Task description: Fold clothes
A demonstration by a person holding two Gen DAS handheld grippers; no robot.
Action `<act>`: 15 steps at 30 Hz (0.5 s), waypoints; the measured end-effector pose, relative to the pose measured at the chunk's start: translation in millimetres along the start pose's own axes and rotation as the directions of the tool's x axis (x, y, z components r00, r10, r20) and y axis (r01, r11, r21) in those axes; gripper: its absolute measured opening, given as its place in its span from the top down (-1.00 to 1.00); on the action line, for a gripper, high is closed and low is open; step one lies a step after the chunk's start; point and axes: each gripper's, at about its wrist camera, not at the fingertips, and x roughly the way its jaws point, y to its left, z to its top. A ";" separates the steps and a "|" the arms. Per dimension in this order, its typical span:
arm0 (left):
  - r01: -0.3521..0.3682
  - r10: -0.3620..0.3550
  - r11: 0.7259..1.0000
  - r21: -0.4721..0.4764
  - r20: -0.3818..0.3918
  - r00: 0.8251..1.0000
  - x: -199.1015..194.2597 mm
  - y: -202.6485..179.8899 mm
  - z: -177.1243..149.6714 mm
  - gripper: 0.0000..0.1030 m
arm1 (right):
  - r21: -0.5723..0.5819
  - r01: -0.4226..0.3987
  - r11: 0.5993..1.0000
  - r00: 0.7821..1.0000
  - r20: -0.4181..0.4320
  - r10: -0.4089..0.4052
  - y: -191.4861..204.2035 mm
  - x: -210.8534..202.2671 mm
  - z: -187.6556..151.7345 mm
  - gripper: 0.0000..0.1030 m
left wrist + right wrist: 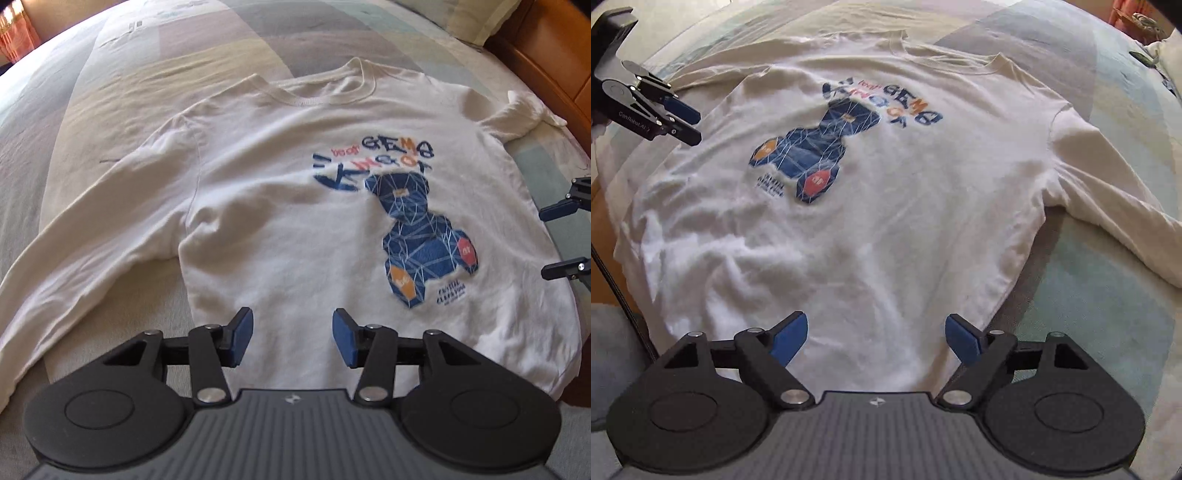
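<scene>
A white long-sleeved shirt [280,206] with a blue bear print [421,236] lies face up, spread flat on the bed. It also shows in the right wrist view [886,206]. My left gripper [293,341] is open and empty, just above the shirt's hem. My right gripper [876,341] is open and empty, above the shirt's side edge. In the left wrist view the right gripper [561,236] shows at the right edge. In the right wrist view the left gripper [685,123] shows at the upper left. One sleeve [85,236] stretches out to the left.
The bed has a pastel patchwork cover [184,48]. A wooden bed frame [546,55] runs along the right side, with a pillow [454,18] at the top. An orange curtain [14,33] hangs at the far left.
</scene>
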 end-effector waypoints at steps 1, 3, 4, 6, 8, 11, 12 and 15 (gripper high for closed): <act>0.003 -0.003 1.000 0.004 0.027 1.000 3.7 -0.6 9.9 0.05 | 0.004 0.007 1.000 1.000 0.004 -0.007 -2.0 -0.9 0.3 -0.67; -0.003 0.003 1.000 0.006 0.039 0.999 17.5 -3.1 21.3 0.05 | 0.012 0.022 1.000 1.000 0.012 -0.022 -6.0 -2.7 0.8 -0.67; -0.008 0.008 1.000 0.007 0.040 0.999 25.2 -4.5 26.1 0.05 | 0.040 0.028 0.999 0.999 0.023 -0.029 -12.2 -0.7 5.8 -0.67; 0.000 0.001 1.000 -0.011 0.053 0.999 33.1 -4.9 30.2 0.05 | 0.120 0.033 0.992 0.998 0.048 -0.038 -29.3 4.4 19.3 -0.67; 0.012 -0.010 1.000 -0.028 0.070 0.997 33.3 -5.2 32.7 0.05 | 0.191 0.041 0.981 0.996 0.069 -0.055 -46.4 3.3 27.7 -0.67; 0.023 -0.020 0.999 -0.033 0.078 0.997 29.6 -6.5 37.0 0.05 | 0.290 0.064 0.955 0.991 0.094 -0.094 -72.3 -2.5 34.2 -0.65; 0.023 -0.021 0.999 -0.027 0.073 0.997 29.7 -6.5 39.3 0.05 | 0.320 0.075 0.945 0.989 0.096 -0.111 -81.5 -4.6 34.5 -0.61; 0.023 -0.021 0.999 -0.022 0.061 0.998 33.6 -5.1 47.8 0.05 | 0.407 0.123 0.905 0.981 0.091 -0.174 -109.1 -8.3 31.6 -0.54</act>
